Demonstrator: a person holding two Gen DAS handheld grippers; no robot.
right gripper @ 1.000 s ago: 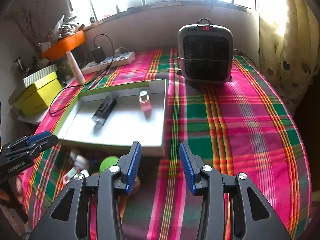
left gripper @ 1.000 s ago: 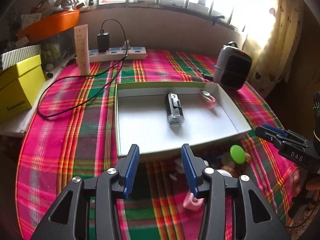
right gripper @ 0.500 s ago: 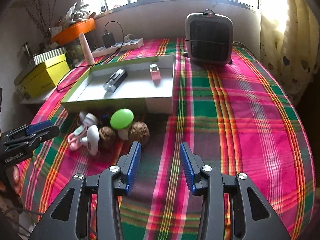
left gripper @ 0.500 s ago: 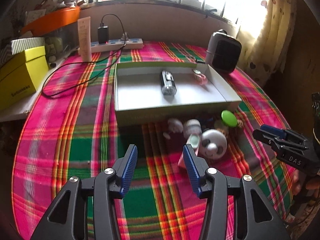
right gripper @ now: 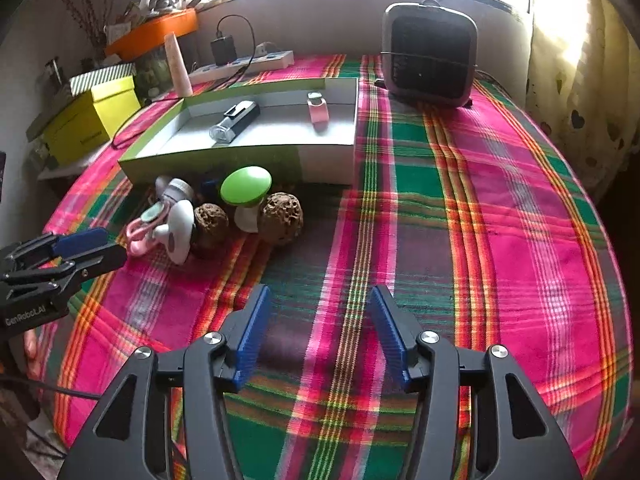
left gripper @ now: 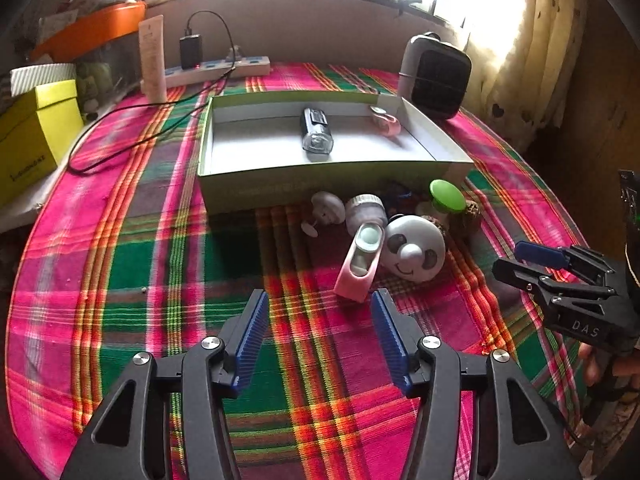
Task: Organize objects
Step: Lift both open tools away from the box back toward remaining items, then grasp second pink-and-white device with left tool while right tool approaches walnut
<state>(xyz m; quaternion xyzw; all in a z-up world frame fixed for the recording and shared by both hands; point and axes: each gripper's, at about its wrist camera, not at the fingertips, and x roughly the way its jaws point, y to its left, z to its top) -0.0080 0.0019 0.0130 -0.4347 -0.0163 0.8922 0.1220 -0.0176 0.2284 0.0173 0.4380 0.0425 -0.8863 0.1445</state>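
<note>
A shallow white box with a green rim (left gripper: 320, 184) (right gripper: 208, 162) holds a black torch (left gripper: 316, 134) and a pink clip (left gripper: 386, 122). A pile lies on the plaid cloth in front of it: a panda ball (left gripper: 414, 254), a pink and mint holder (left gripper: 360, 264), a small jar (left gripper: 366, 208), a green mushroom toy (right gripper: 245, 186) and two walnuts (right gripper: 280, 218). My left gripper (left gripper: 320, 300) hovers just short of the pink holder, its jaws opening with nothing between them. My right gripper (right gripper: 320, 294) is over bare cloth to the right of the pile, jaws also opening and empty.
A small heater (right gripper: 430, 56) stands behind the box on the right. A power strip with a charger and cable (left gripper: 216, 70), a cream tube (left gripper: 152, 60) and a yellow box (left gripper: 28, 136) line the back left. A curtain (right gripper: 580, 60) hangs past the round table's right edge.
Both grippers have drawn back from the box and sunk lower, bringing the pile in front of it into full view. Both pairs of jaws stand wider than before.
</note>
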